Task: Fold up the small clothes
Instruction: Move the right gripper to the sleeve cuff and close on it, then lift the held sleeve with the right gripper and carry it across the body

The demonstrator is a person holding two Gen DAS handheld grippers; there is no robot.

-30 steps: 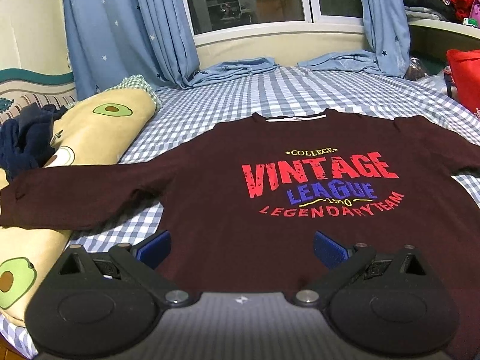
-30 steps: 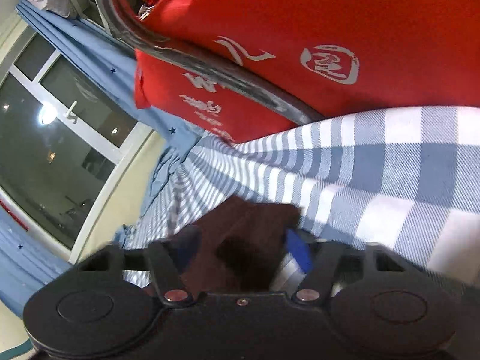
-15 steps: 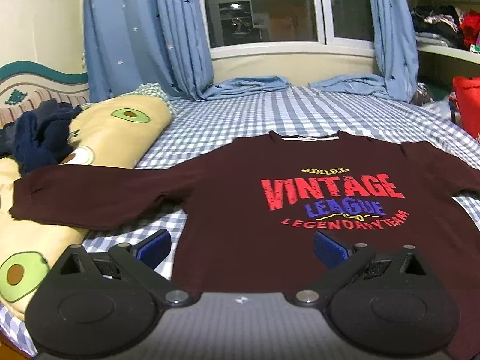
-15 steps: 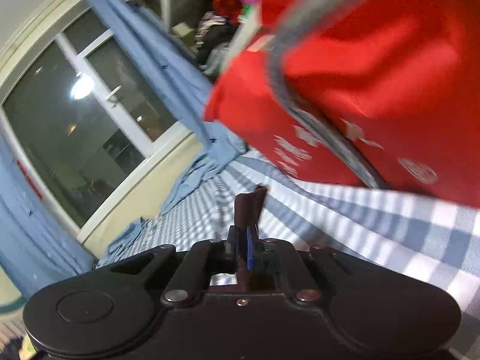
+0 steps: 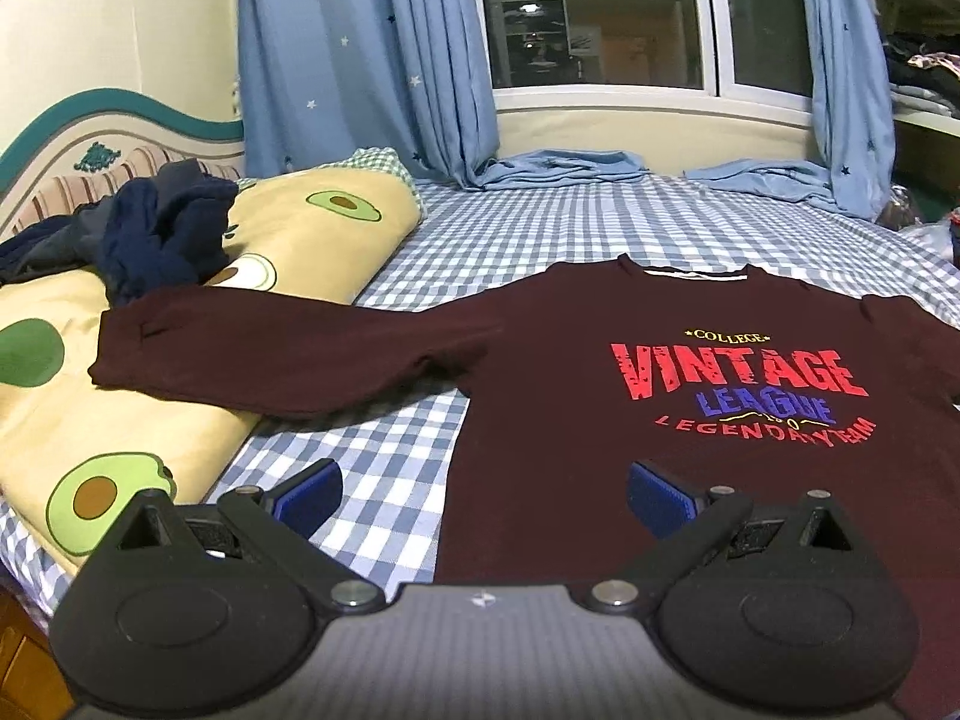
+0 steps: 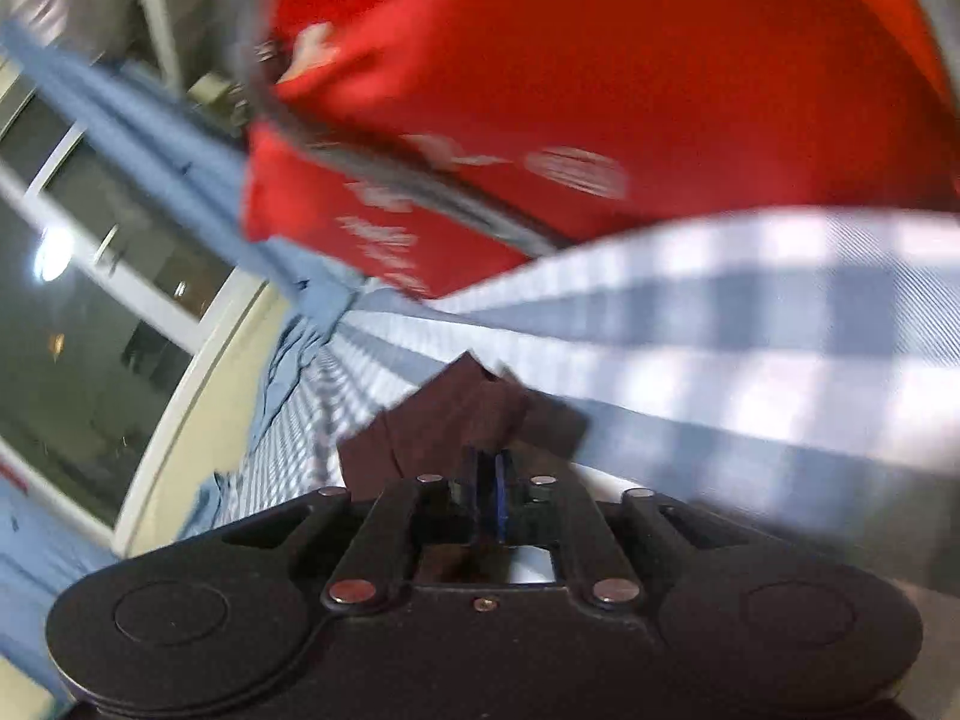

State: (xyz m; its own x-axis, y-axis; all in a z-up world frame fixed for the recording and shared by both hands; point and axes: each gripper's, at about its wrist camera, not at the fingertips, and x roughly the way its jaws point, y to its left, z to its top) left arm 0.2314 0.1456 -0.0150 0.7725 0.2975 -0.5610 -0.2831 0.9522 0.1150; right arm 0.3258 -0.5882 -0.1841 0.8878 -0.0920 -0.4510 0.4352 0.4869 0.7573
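Left gripper (image 5: 483,495) hovers low over the shirt hem edge, jaws spread wide, holding nothing. Right gripper (image 6: 487,483) is tilted sideways, pads pressed together, pinching a fold of maroon fabric (image 6: 456,420); view blurred. Maroon long-sleeve shirt (image 5: 690,420) lies flat, front up, on the blue checked bedsheet (image 5: 510,252), "VINTAGE LEAGUE" print showing. One sleeve (image 5: 270,348) stretches out onto the avocado-print pillow (image 5: 288,240). Red bag (image 6: 600,90) sits beyond the right gripper. Blue star curtains (image 5: 360,60) hang at the window.
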